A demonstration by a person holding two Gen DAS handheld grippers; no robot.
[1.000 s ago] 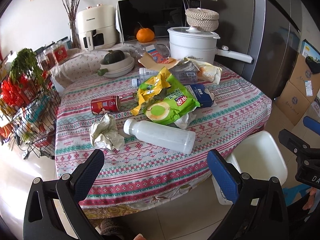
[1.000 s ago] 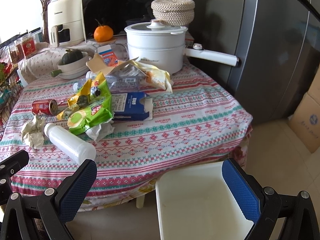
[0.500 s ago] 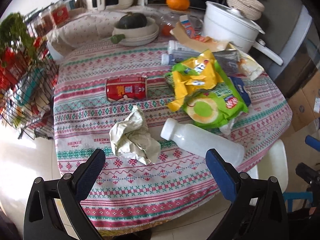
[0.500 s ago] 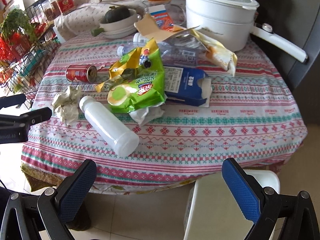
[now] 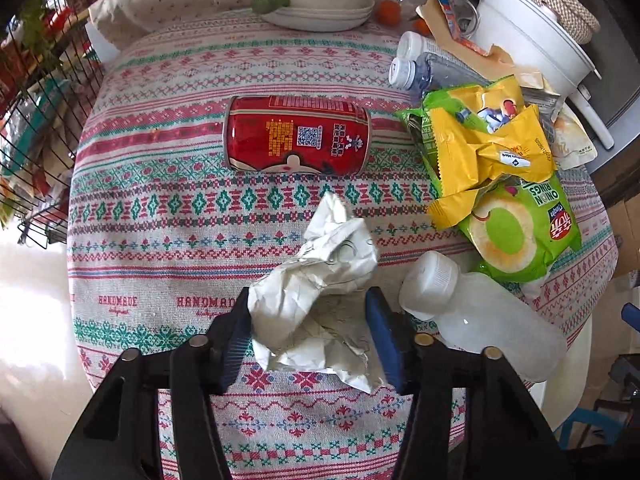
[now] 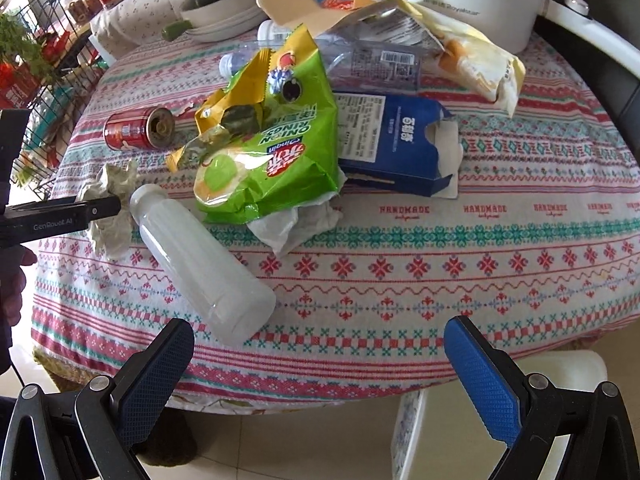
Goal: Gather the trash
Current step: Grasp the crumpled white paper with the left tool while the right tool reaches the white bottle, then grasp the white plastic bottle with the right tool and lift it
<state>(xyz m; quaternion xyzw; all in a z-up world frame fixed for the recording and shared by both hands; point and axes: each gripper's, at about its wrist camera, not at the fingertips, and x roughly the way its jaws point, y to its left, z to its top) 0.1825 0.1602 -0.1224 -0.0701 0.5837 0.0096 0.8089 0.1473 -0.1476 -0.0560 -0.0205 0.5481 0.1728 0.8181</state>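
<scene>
Left wrist view: left tongs (image 5: 310,334), lower centre, have just been closing, and both pads now bear on the crumpled paper (image 5: 320,280) lying on the surface (image 5: 160,216). Step in hand, as judged: first pickup. Next move calls for a firm pinch, then a lift. A red can (image 5: 296,138) lies on its side above; a frosted bottle (image 5: 476,316) sits just right.

Right wrist view: right tongs (image 6: 320,384) gape wide and empty at the lower edge. A white bin (image 6: 500,412), smooth plastic, stands lower right. Glossy green wrapper (image 6: 272,152) at centre.
</scene>
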